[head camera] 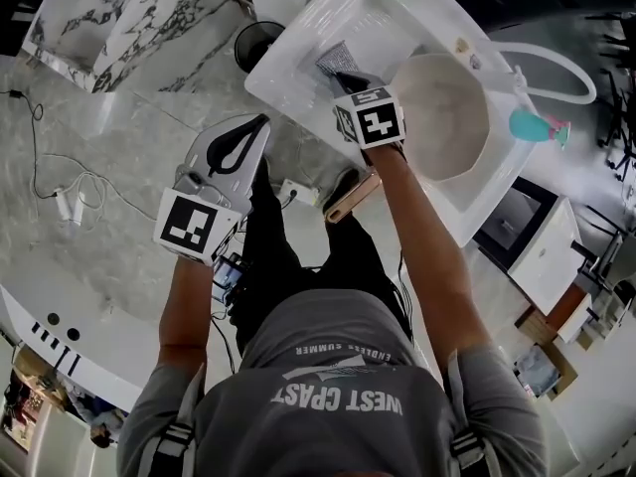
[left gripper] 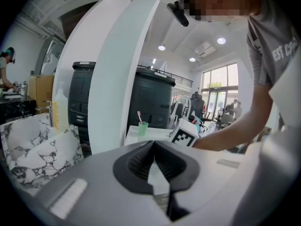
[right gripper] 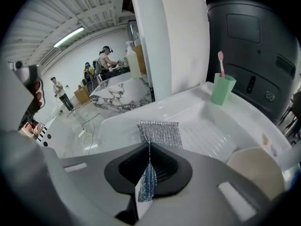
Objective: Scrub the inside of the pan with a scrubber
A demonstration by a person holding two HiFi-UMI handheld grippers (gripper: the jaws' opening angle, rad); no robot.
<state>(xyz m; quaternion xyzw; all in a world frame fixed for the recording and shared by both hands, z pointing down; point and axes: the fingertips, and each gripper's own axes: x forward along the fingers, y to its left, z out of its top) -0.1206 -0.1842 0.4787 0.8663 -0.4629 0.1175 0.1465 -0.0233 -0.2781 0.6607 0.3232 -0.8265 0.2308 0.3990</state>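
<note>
The right tongs clench the scrubber (a silver mesh) above the sink's drainboard, near the pan. The left tongs are clenched on nothing, clear of the sink.

White sink unit, one moulded piece. Ribbed drainboard on one side; round beige pan sitting in the basin on the other. Far corner: green cup, upright, holding a pink toothbrush.

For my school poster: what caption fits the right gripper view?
Right gripper pinches a silvery mesh scrubber at the white sink, green cup beyond.
</note>
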